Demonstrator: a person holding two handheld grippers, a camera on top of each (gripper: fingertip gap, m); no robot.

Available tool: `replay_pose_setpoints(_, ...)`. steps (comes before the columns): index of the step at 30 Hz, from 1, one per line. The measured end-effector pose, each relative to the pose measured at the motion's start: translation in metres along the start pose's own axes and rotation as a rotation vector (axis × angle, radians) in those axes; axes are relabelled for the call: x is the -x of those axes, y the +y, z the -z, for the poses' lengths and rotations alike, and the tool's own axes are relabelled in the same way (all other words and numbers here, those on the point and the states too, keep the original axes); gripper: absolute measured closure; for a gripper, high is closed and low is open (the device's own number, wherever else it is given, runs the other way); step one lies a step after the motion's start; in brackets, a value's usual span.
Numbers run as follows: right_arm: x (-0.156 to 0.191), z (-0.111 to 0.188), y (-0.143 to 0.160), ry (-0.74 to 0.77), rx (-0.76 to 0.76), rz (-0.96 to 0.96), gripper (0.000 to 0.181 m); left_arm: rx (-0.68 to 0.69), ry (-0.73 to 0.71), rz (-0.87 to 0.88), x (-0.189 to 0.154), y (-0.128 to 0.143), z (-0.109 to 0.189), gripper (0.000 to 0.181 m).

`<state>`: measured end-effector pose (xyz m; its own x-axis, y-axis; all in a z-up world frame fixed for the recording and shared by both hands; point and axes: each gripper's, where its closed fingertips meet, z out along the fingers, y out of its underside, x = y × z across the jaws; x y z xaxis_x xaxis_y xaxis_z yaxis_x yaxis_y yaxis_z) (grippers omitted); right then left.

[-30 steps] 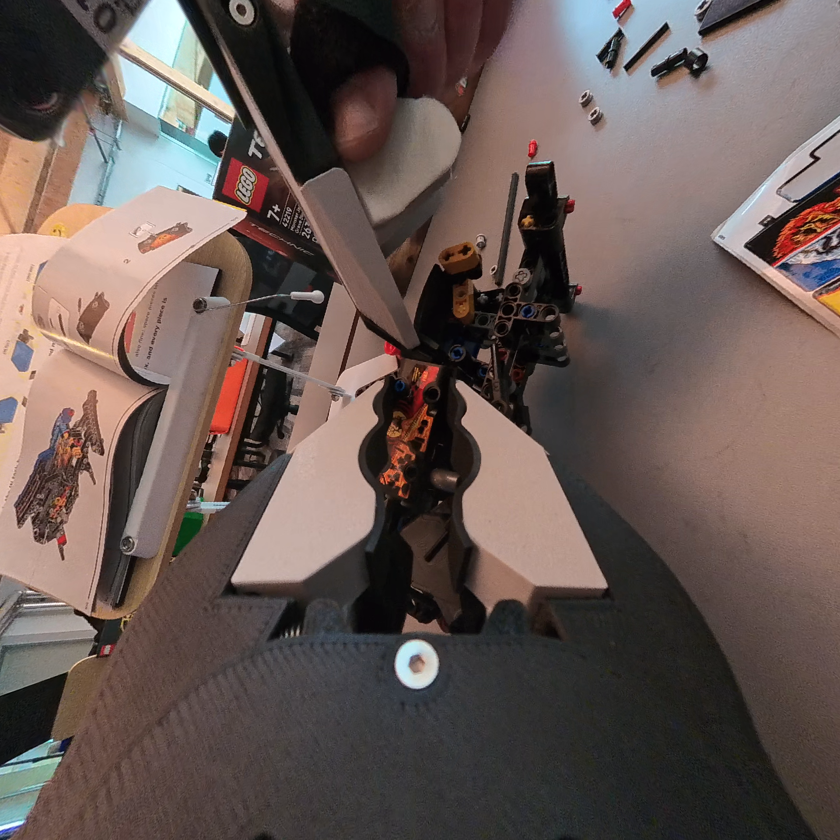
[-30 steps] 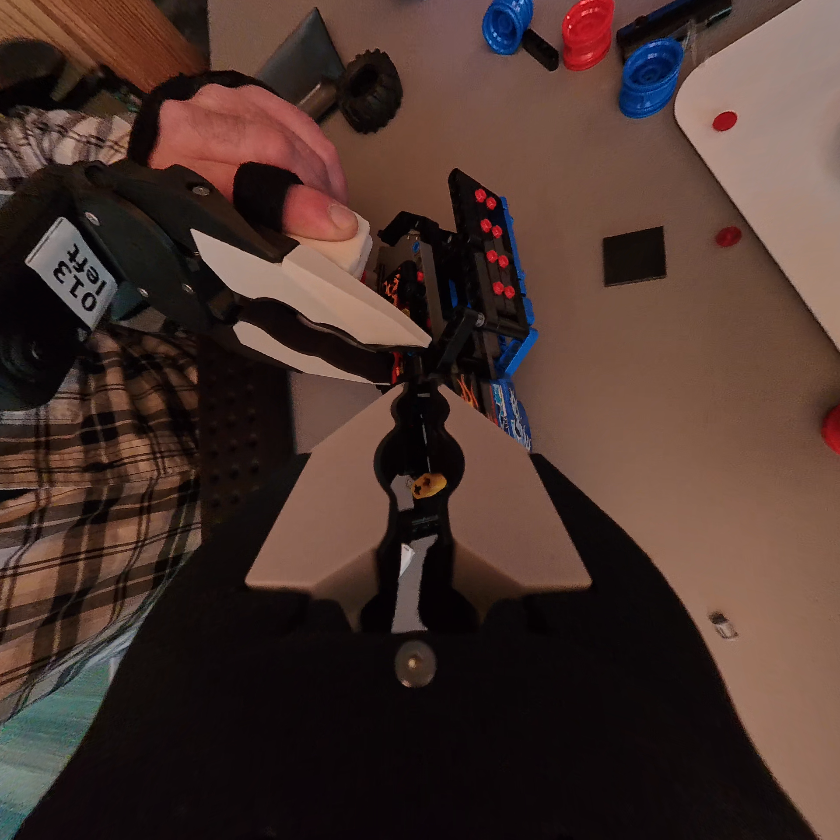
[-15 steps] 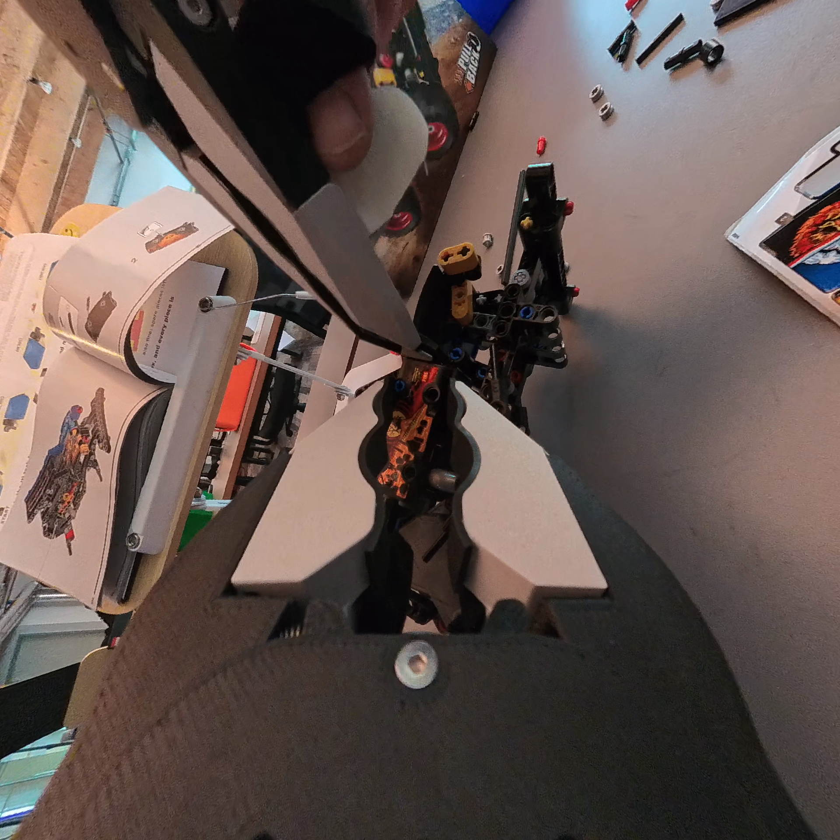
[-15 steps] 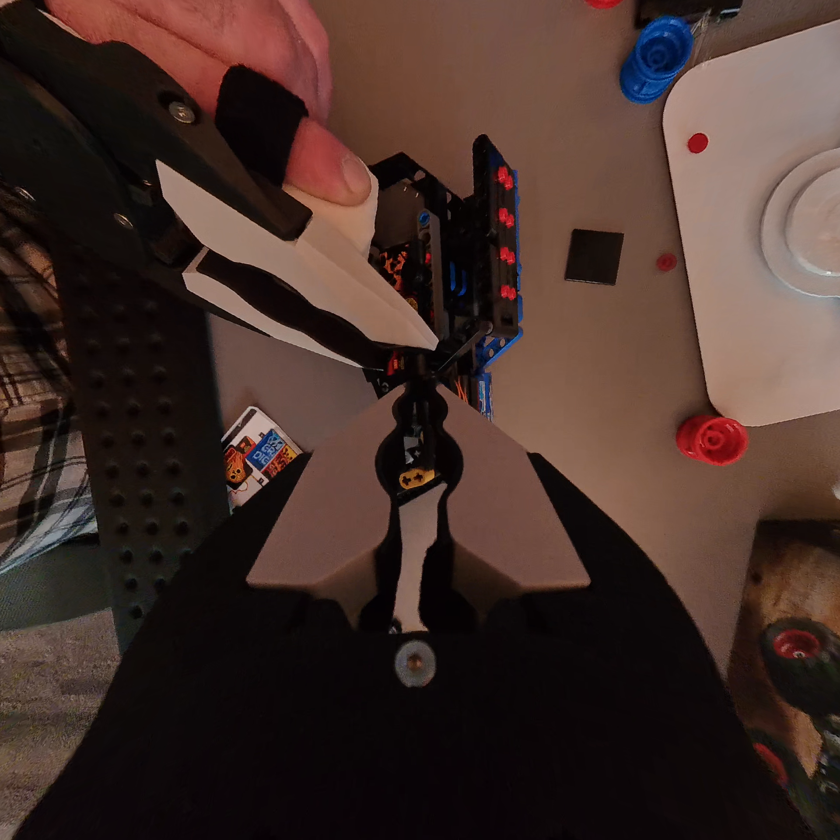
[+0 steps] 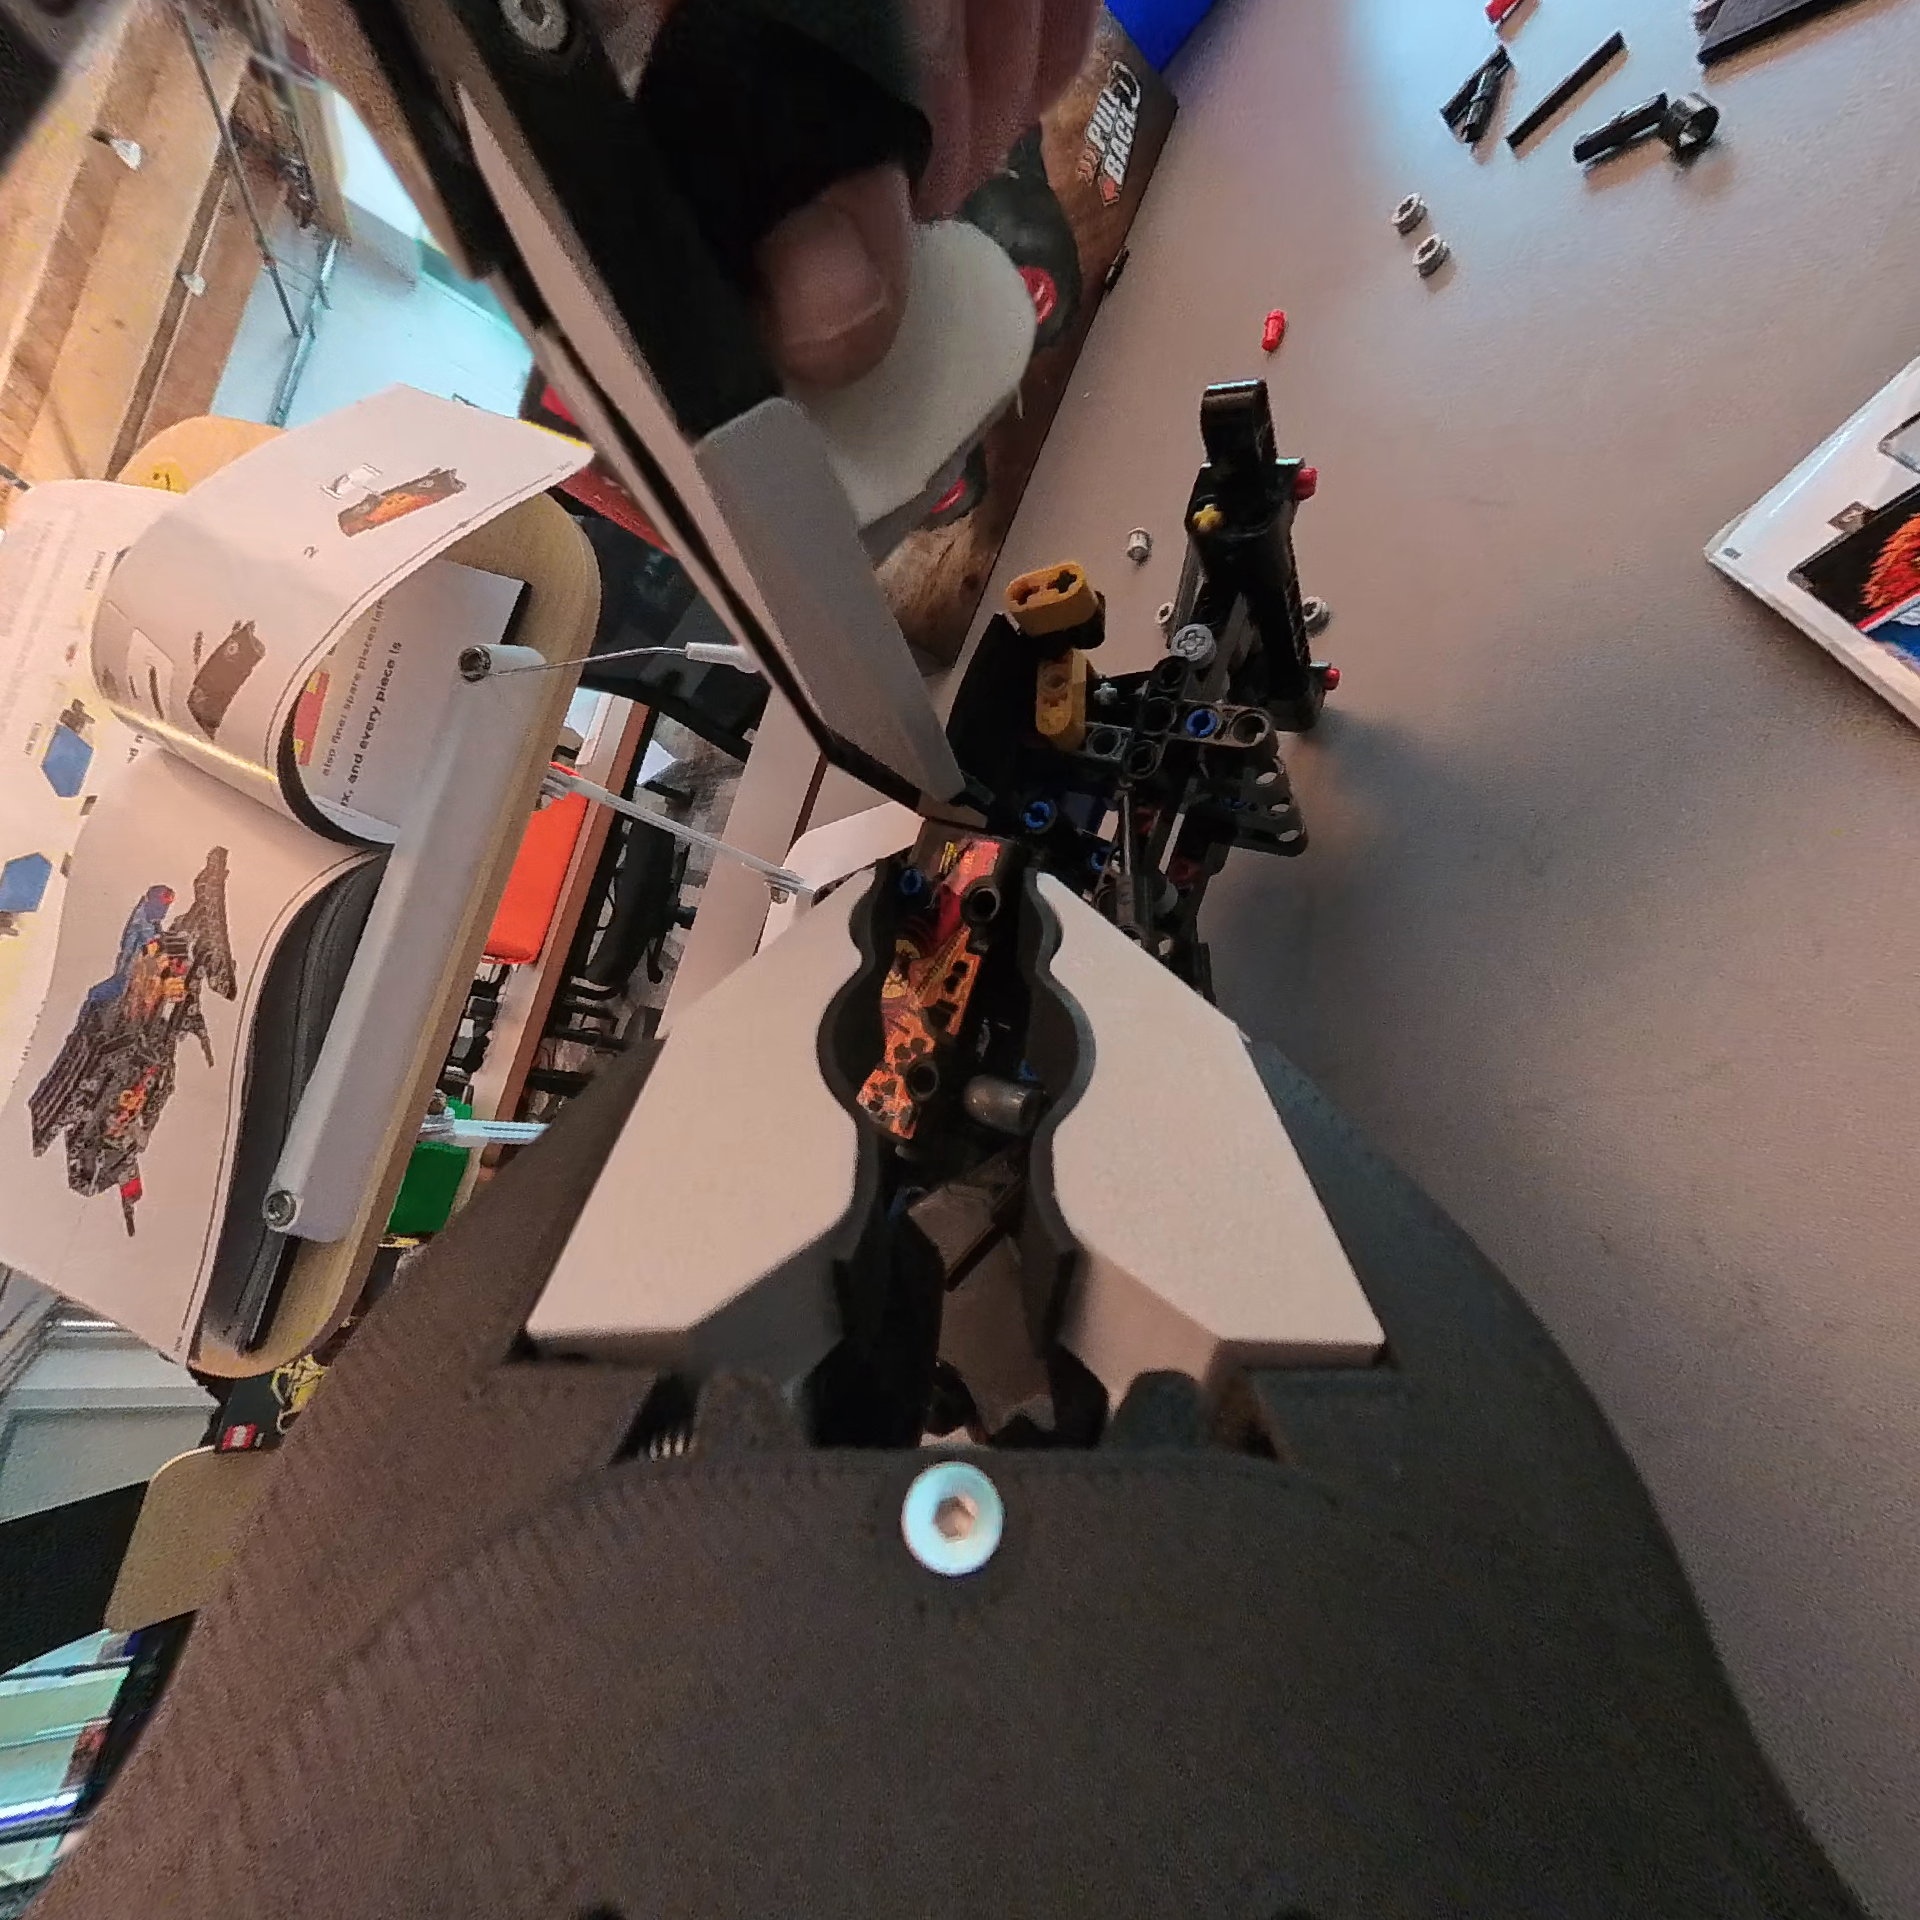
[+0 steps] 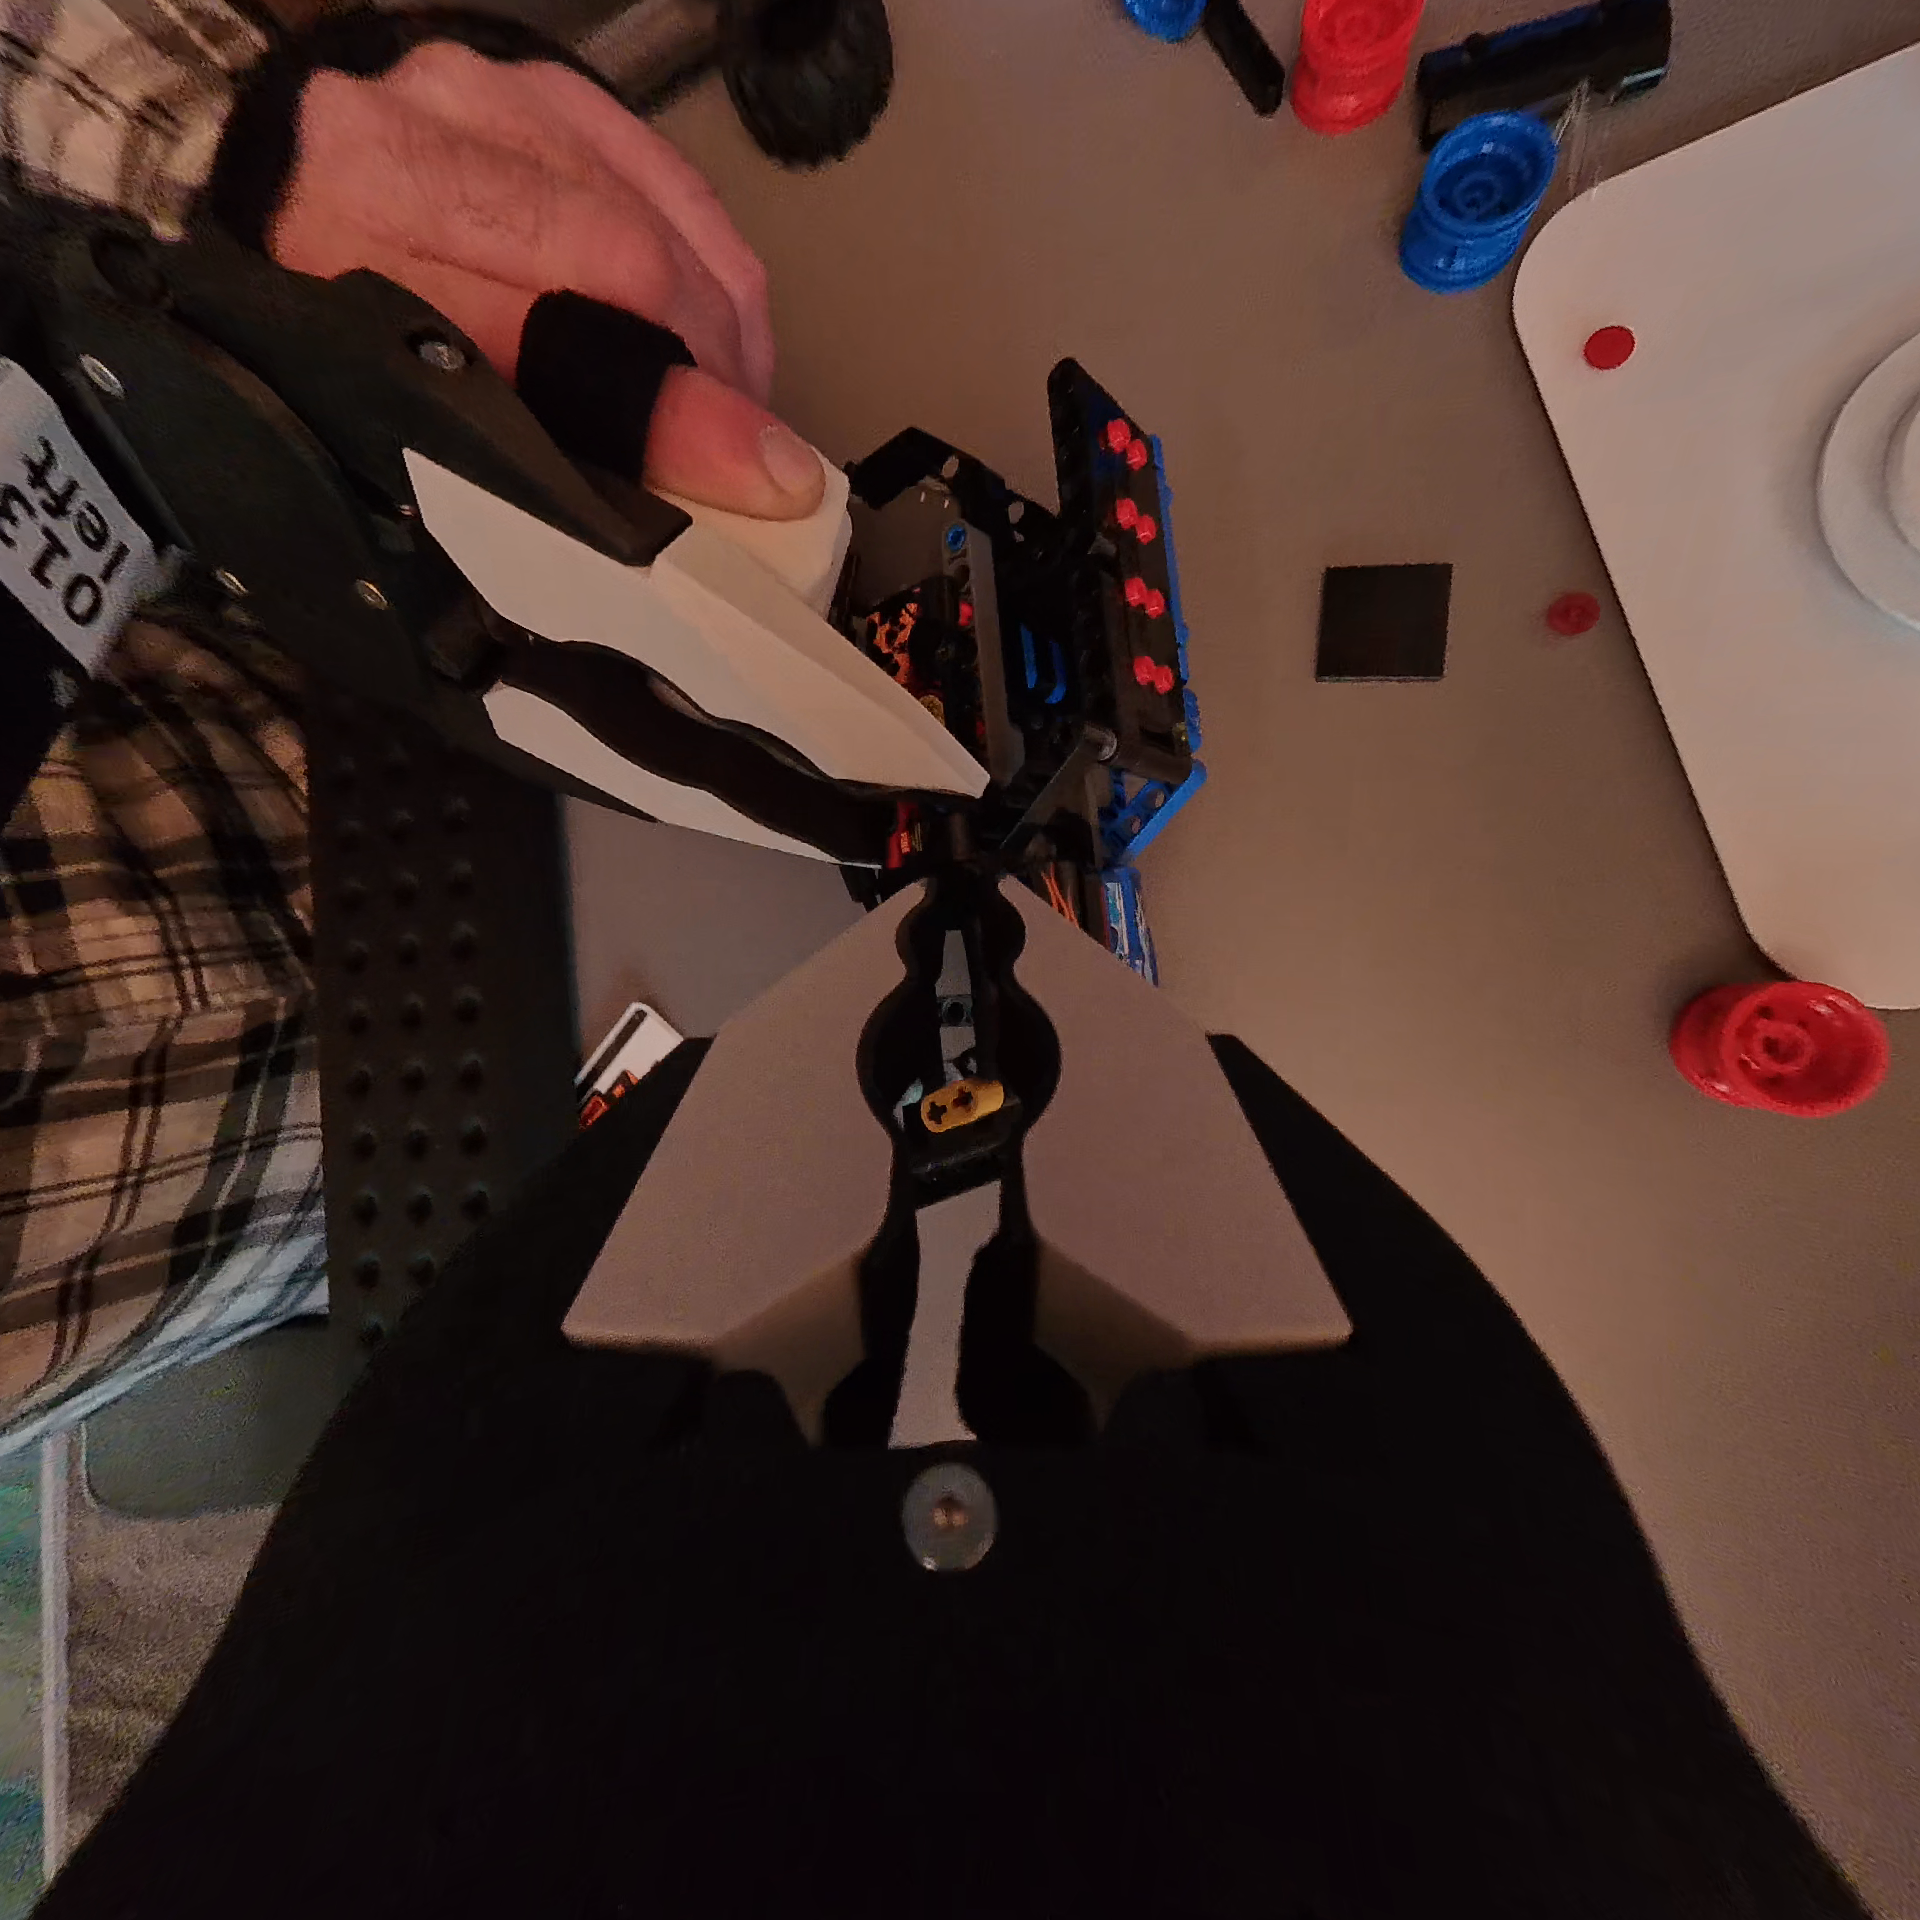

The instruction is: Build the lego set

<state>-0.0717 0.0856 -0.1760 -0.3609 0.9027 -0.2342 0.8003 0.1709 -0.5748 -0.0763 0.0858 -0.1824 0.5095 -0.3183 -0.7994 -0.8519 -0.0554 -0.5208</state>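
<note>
Left gripper (image 5: 951, 883) jaws clamp the model (image 5: 935, 987); right gripper (image 6: 951, 883) jaws pinch its black beam (image 6: 951, 997), tips meeting.

The left tongs (image 5: 956, 883) cover the near end of the lego model (image 5: 1174, 727), so their hold cannot be judged; the sticker sheet (image 5: 1839, 582) runs off the right edge; the white tray (image 6: 1704, 582) is cut off at right; the black tyre (image 6: 810, 73) is blurred and cropped at the top.
</note>
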Motion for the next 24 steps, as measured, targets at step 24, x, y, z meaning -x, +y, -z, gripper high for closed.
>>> replay_pose_setpoints(24, -0.0028, 0.0024, -0.0009, 0.214, 0.335, 0.492, 0.181, -0.021, -0.017, 0.027, 0.0024, -0.0003, -0.0011, 0.16)
